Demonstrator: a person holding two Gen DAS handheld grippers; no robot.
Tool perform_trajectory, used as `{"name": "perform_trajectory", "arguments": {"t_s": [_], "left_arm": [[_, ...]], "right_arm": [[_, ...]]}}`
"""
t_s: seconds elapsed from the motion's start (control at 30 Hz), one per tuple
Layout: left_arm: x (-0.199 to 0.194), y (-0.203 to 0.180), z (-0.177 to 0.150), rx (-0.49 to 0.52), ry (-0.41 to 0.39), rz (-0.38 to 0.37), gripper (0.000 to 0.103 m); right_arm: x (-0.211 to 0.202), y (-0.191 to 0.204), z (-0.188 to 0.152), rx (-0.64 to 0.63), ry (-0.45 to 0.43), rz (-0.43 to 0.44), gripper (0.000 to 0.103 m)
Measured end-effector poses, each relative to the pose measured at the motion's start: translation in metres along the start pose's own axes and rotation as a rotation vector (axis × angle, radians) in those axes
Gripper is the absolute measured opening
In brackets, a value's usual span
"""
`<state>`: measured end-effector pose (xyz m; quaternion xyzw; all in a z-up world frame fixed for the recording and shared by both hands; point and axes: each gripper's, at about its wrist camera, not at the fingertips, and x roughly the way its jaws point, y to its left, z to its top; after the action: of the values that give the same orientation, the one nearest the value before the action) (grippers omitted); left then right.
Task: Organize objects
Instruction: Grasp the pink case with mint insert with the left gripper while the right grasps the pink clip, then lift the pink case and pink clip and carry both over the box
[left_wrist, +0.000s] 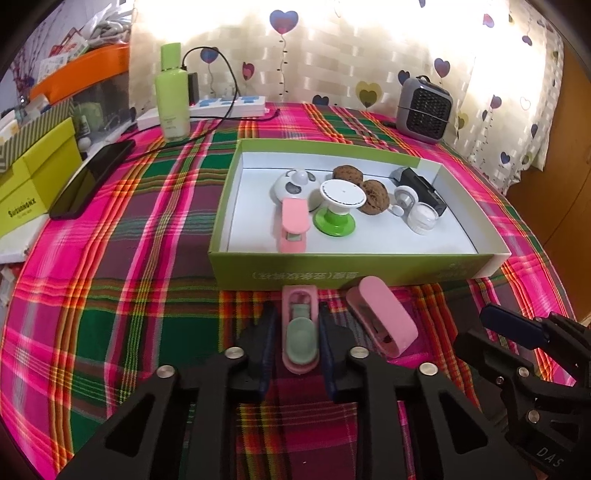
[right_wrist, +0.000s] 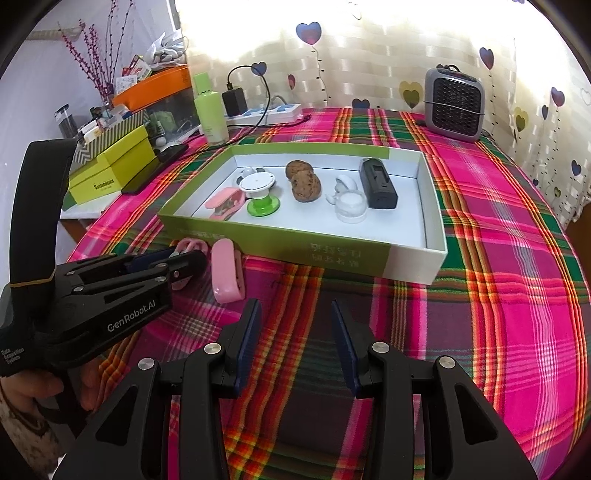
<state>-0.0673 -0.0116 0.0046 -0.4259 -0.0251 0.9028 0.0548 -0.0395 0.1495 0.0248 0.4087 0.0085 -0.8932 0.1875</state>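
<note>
Worktop (left_wrist: 110, 295): covered in pink, green and maroon plaid cloth, filling the lower and middle frame in both views.
Curtain (left_wrist: 369, 55): pale, heart-printed, backlit, across the top.
Green box (left_wrist: 229, 258): open, white inside, centre of the left wrist view; centre and slightly left in the right wrist view.
Box contents: pink clip (left_wrist: 291, 229) at near left, green-footed white stand (left_wrist: 338, 206) beside it, round white gadget (left_wrist: 295, 184) behind, two brown walnuts (left_wrist: 373, 195) in the middle, white jar (left_wrist: 421, 218) and black device (left_wrist: 421, 188) to the right.
Heater (left_wrist: 424, 107): grey, upper right, on the cloth.
Green bottle (left_wrist: 171, 96): upright, upper left, next to a white power strip (left_wrist: 229, 105).
Phone (left_wrist: 92, 177): dark, flat, left edge, beside yellow-green boxes (left_wrist: 33, 184).
Left gripper (left_wrist: 299, 332): lower centre of its own view, fingers (left_wrist: 266, 347) closed on a pink-and-green clip (left_wrist: 300, 332) lying on the cloth just before the box's near wall.
Right gripper (right_wrist: 295, 332): lower centre of its own view, fingers (right_wrist: 247, 339) partly apart, holding nothing, over bare cloth.
Second pink clip (left_wrist: 384, 317): loose on the cloth, just right of the gripped one.
</note>
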Motion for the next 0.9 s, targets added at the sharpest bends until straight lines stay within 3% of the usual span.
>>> {"name": "perform_trajectory", "arguments": {"t_s": [0.9], "left_arm": [[-0.011, 0.036, -0.013, -0.071, -0.007, -0.015, 0.016]], "right_arm": [[0.025, 0.042, 0.014, -0.104, 0.033, 0.057, 0.040]]}}
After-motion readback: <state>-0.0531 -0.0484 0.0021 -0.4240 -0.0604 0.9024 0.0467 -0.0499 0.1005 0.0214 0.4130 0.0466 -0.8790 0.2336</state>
